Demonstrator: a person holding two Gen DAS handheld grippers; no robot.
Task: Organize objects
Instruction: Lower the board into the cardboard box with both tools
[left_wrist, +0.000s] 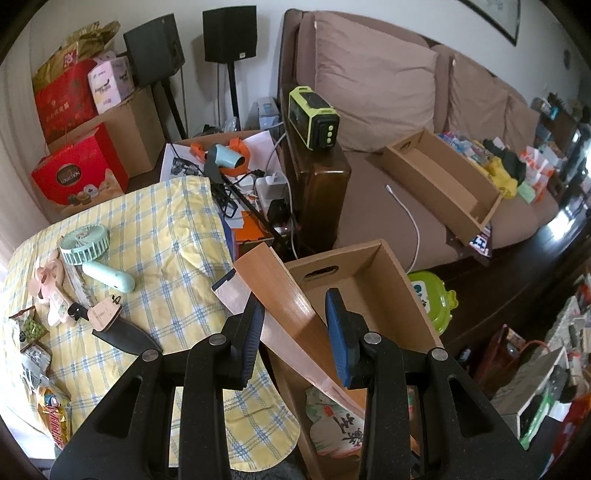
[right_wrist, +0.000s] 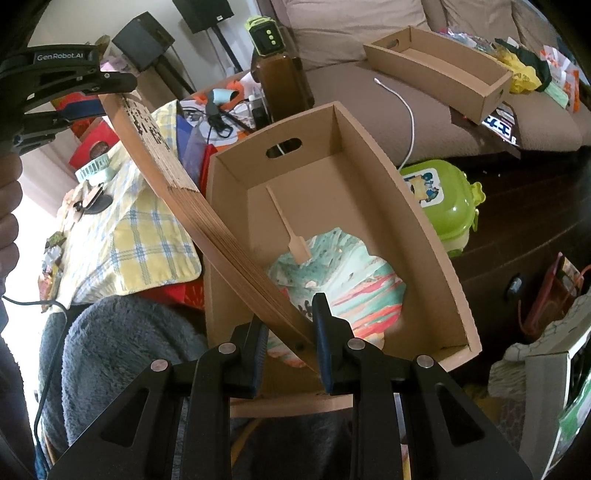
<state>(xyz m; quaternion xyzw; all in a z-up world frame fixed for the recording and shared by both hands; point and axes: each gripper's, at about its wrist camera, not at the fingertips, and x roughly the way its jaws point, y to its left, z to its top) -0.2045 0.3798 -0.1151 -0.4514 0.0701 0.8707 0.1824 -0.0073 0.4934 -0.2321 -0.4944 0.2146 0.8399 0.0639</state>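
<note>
The right tongs (right_wrist: 290, 334) pinch the pivot end of a closed brown wooden folding fan (right_wrist: 207, 221). The left tongs (left_wrist: 295, 325) clamp its far end. It slants over the near wall of the open brown cardboard box (right_wrist: 424, 221), above a round painted paper fan (right_wrist: 343, 284). If one end is let go early, the folding fan could swing and tip out (or splay open). Its contact with the box wall is hidden behind the tongs.
</note>
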